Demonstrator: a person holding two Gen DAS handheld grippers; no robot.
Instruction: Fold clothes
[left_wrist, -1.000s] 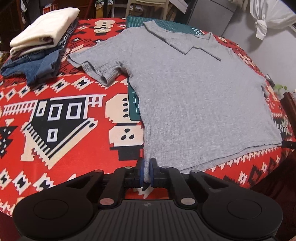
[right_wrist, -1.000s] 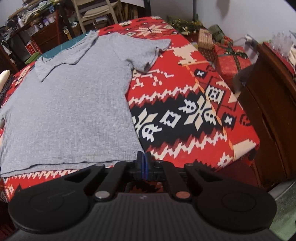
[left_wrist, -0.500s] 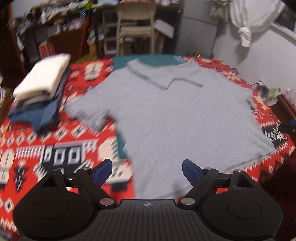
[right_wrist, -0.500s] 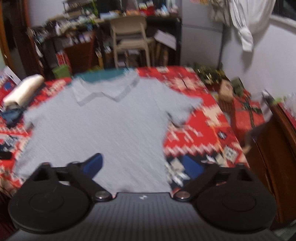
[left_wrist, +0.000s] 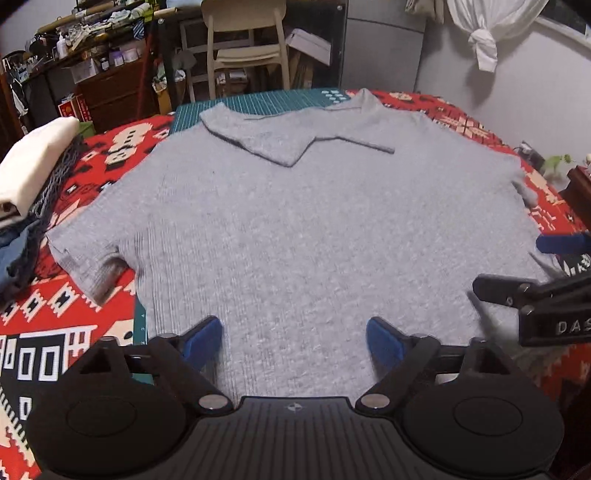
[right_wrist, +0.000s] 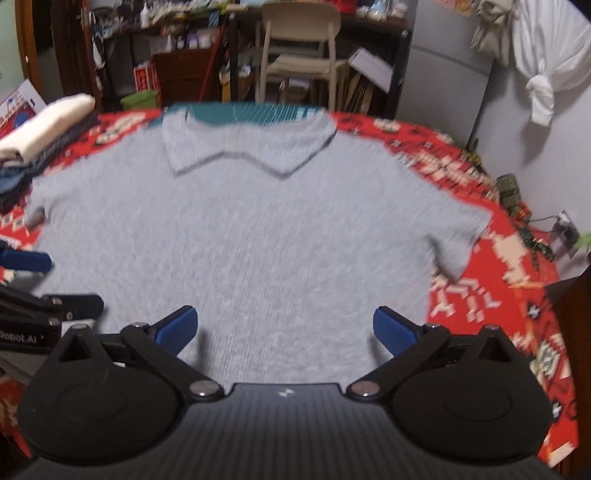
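Both tongs wide open, nothing gripped: left tongs (left_wrist: 294, 334) and right tongs (right_wrist: 285, 330) hover side by side over the near hem of the grey polo shirt (left_wrist: 295, 229), blue pads spread well apart. Shirt lies flat and spread on the bench (left_wrist: 66, 295), which wears a red patterned cloth; collar (left_wrist: 295, 142) at the far end over a green cutting mat (left_wrist: 258, 103), both short sleeves out to the sides, no fold in it that I can see. Right-wrist view is a bit blurred but reads the same: left sleeve (right_wrist: 35, 206), right sleeve (right_wrist: 458, 240), hem nearest the cams. Off to the left, a stack of folded clothes (left_wrist: 29, 177), cream on top, denim underneath. Step in hand, my read: shirt is laid out, tongs free and lined up w/ the hem, so looks like the gap between spreading flat and making a fold. Next move calls for each tong closing on a thin edge of fabric, e.g. hem corners or sleeve and side, pinching only the shirt, not the cloth beneath, then carrying both sides evenly so the knit doesn't skew.
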